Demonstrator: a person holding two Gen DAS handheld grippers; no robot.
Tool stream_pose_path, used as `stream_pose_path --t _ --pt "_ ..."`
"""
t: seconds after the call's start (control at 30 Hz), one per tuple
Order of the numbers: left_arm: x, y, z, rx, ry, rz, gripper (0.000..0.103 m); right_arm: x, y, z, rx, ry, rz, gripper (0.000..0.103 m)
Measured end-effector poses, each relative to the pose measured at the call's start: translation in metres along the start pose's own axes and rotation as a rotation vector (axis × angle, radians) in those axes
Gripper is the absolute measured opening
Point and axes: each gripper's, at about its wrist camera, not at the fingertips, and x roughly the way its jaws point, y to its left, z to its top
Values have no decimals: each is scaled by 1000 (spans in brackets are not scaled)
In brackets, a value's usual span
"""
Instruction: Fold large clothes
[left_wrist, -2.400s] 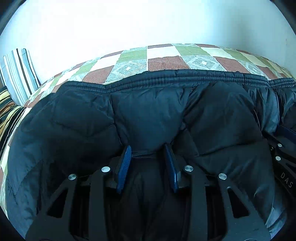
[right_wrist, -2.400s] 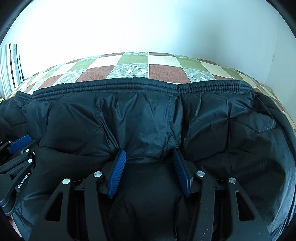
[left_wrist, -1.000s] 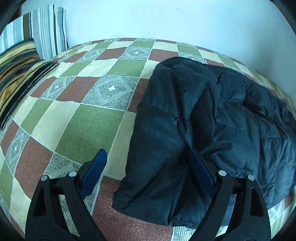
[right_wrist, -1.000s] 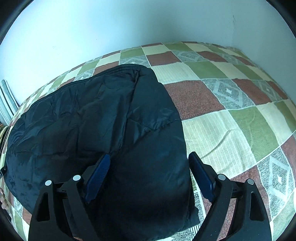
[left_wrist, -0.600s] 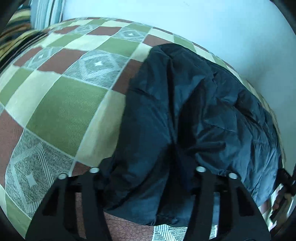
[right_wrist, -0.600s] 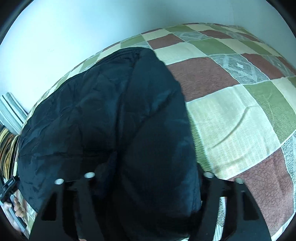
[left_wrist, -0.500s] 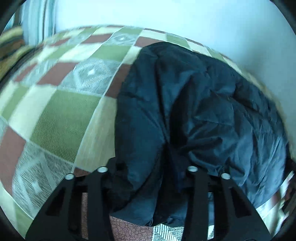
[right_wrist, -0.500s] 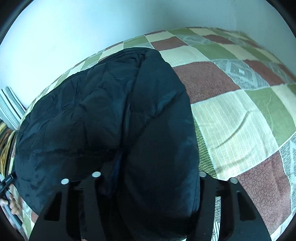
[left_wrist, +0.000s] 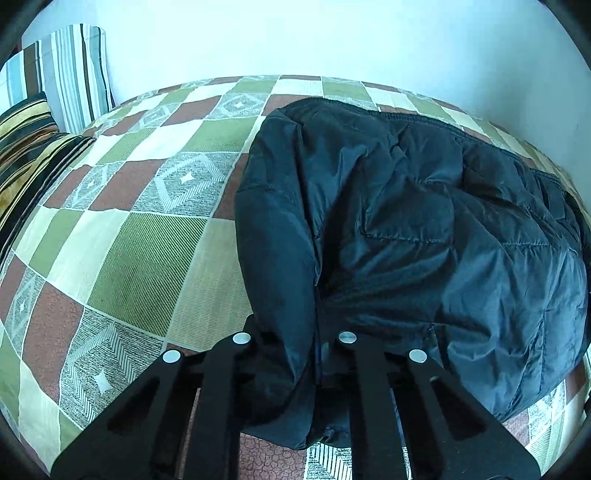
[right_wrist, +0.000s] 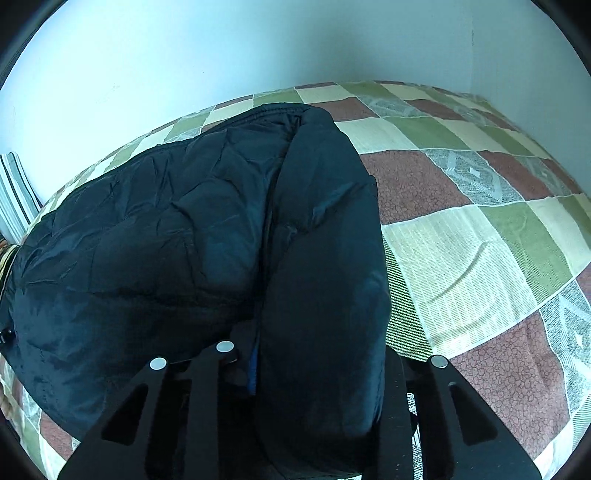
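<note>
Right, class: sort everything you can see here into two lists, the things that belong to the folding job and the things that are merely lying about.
Part of the job:
- black puffer jacket, lying folded on the bed
- left gripper, shut on the jacket's near left end
- right gripper, shut on its near right end

Just lying about:
- checked bedspread
- striped pillows
- white wall

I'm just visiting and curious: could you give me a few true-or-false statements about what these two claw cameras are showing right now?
1. The dark puffy jacket lies on a checked bedspread. True.
2. The left claw hangs open above bare bedspread. False: it is closed on a fold of the jacket.
3. The right claw has jacket fabric between its fingers. True.
4. The jacket is bright red. False: it is black or very dark navy.
5. A striped pillow stands near the wall. True.
</note>
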Motion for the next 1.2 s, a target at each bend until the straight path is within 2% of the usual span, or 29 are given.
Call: stream_pose_path --t 0.4,0.7,0.83,1.03,1.2 --pt "-12 4 2 -4 -27 1 12 -2 1 1 15 -11 2 26" --pt "-35 41 -8 -58 -30 7 12 -13 21 -9 5 10 66 24" --pt "-44 58 -14 -80 -24 29 12 -23 40 -24 -15 29 118 24" --pt "-39 58 -9 -118 -2 45 12 -50 65 -57 -43 52 191 24" --pt "-53 60 -27 -116 12 71 12 -78 77 -89 -54 71 229 24"
